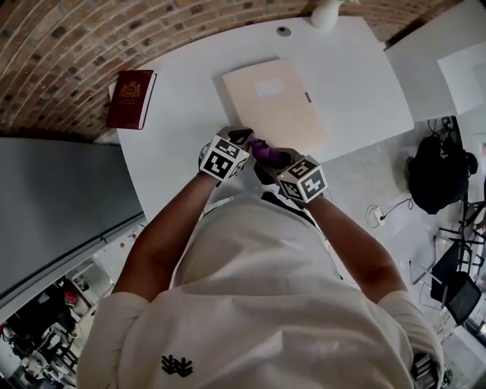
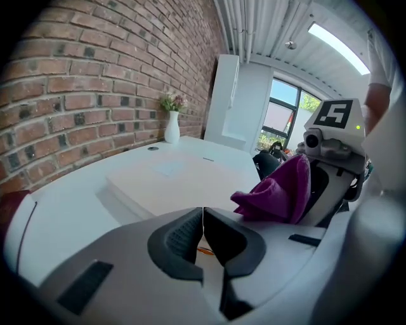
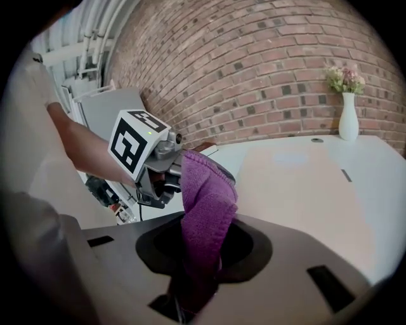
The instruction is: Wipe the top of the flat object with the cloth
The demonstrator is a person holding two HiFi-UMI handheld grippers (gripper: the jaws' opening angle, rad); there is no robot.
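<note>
From overhead, the person's shoulders cover the near edge of the counter (image 1: 171, 163), and the vase (image 1: 326, 14) is cut off by the top of the frame. Only a scrap of the purple cloth (image 1: 263, 149) shows; the rest sits behind the right tongs (image 1: 270, 158). The flat object (image 1: 277, 102) loses its near corner behind the left tongs (image 1: 240, 137). The crest on the red book (image 1: 130, 99) is too small to read (likewise the flat object's pale label). Seen along the right tongs, the cloth's lower end vanishes into the dark throat between the jaws.
</note>
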